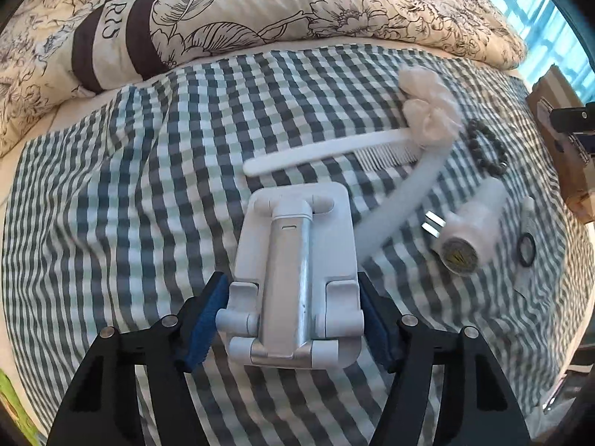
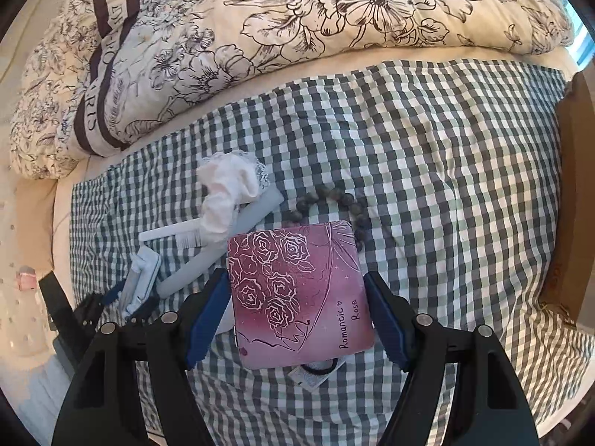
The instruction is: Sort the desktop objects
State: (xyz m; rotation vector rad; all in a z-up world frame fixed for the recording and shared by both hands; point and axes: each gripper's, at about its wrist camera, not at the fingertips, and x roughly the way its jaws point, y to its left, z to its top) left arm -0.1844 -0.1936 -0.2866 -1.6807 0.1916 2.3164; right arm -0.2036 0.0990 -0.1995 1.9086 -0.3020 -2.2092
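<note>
My left gripper (image 1: 293, 319) is shut on a white folding phone stand (image 1: 293, 278), its blue pads (image 1: 206, 319) pressed on both sides, just above the checked cloth (image 1: 130, 204). Beyond it lie a white comb (image 1: 327, 152), a white headband with a lace bow (image 1: 431, 111), a dark bead bracelet (image 1: 487, 148), a white plug adapter (image 1: 468, 230) and a black hair tie (image 1: 526, 249). My right gripper (image 2: 297, 316) is shut on a pink "Romantic Rose" box (image 2: 297, 293), held above the cloth. The bracelet (image 2: 331, 200), headband (image 2: 230, 189) and stand (image 2: 143, 278) show to its left.
A floral duvet (image 2: 297, 18) is piled along the far side of the bed. A brown cardboard box (image 1: 565, 156) stands at the right edge; its wall also shows in the right wrist view (image 2: 569, 186). A window (image 1: 550, 18) is at the far right.
</note>
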